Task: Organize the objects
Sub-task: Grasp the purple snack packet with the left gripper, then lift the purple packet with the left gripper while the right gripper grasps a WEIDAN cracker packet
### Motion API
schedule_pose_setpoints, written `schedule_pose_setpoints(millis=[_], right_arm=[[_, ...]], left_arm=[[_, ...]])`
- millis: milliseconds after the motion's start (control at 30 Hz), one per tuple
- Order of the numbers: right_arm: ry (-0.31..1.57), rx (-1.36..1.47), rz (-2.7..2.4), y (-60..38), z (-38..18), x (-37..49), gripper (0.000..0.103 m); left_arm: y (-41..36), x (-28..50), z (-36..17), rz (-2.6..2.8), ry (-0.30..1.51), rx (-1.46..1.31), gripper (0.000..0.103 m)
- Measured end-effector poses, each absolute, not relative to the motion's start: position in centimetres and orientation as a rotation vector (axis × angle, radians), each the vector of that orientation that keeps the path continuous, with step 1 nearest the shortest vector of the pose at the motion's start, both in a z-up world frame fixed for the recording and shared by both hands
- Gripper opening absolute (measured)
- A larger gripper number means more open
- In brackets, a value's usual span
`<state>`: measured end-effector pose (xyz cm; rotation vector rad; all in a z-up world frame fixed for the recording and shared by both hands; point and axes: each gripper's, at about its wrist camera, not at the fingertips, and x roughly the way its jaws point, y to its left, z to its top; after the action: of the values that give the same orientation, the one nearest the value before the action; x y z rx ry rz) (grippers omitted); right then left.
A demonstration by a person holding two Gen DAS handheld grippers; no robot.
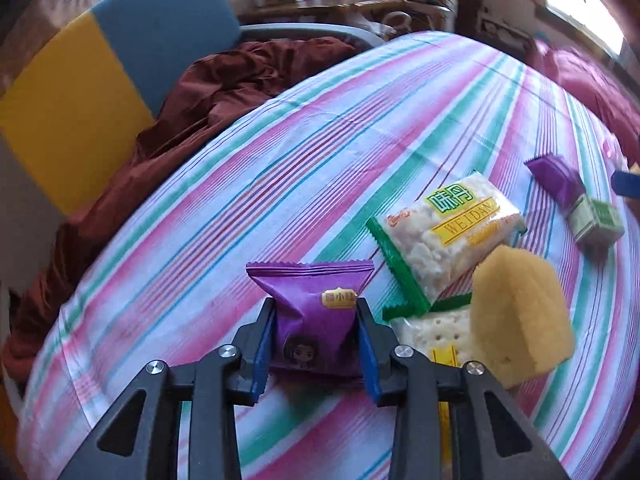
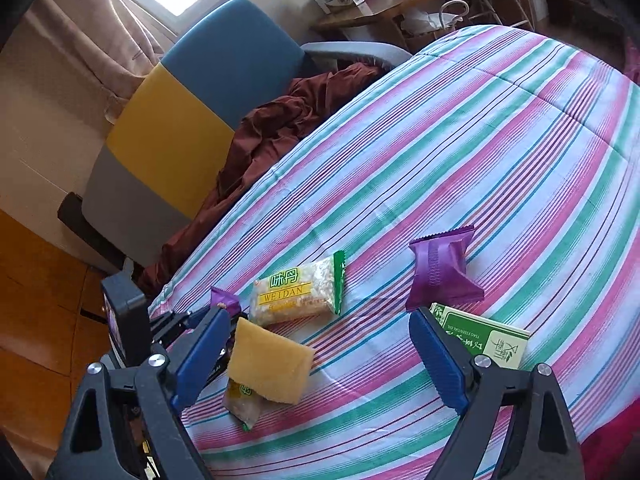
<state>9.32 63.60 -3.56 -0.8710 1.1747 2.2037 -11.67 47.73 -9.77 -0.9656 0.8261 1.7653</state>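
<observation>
My left gripper is shut on a purple snack packet, its blue pads pressing both sides just above the striped bedsheet. To its right lie a Weidan cracker packet, a yellow sponge on top of a second cracker packet, another purple packet and a green box. My right gripper stands open above the sheet. The sponge lies by its left finger, the green box behind its right finger, and the purple packet just beyond.
A chair with a blue, yellow and grey back stands beside the bed, with a reddish-brown cloth heaped on it. A wooden desk with boxes is behind. The bed's edge drops to a wooden floor on the left.
</observation>
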Motion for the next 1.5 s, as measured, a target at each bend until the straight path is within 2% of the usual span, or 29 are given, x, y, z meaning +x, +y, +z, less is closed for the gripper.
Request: schedule_pose_setpoints(millis=[300, 467, 767, 900, 1000, 1133, 1233, 1300, 1367, 1500], right_arm=[[1.189, -0.838, 2.165, 64.7, -3.7, 9.9, 0.092], [1.204, -0.964, 2.279, 63.3, -4.2, 7.6, 0.091], [0.883, -1.061, 2.445, 59.1, -3.4, 4.2, 0.089], [0.979, -1.031, 2.621, 57.6, -2.5, 2.9, 0.086], [1.067, -1.11, 2.7, 56.0, -3.1, 0.7, 0.086], [1.058, -1.245, 2.679, 54.3, -5.2, -2.1, 0.086], [0.919, -1.326, 2.621, 53.6, -6.4, -3.1, 0.084], [0.795, -1.353, 2.526, 54.0, -7.0, -3.1, 0.074], [0.749, -1.35, 2.388, 55.0, -7.3, -2.3, 0.073], [0.925, -1.238, 2.268, 58.0, -6.9, 0.6, 0.074]], left_arm=[[40.4, -9.2, -9.1, 1.944, 0.608, -1.134, 0.036], [37.3, -5.1, -9.0, 1.98, 0.54, -1.174, 0.036], [33.1, 4.3, -9.3, 1.971, 0.517, -1.005, 0.036], [31.9, 4.3, -9.8, 1.972, 0.427, -0.968, 0.036], [31.7, 3.8, -10.1, 1.96, 0.388, -0.953, 0.036], [31.4, 4.1, -10.5, 1.977, 0.373, -0.902, 0.036], [31.4, 4.0, -10.5, 1.973, 0.355, -0.903, 0.036], [31.4, 4.0, -10.6, 1.973, 0.348, -0.901, 0.036], [31.4, 3.9, -10.6, 1.972, 0.342, -0.9, 0.036], [31.5, 3.8, -10.7, 1.969, 0.332, -0.903, 0.037]])
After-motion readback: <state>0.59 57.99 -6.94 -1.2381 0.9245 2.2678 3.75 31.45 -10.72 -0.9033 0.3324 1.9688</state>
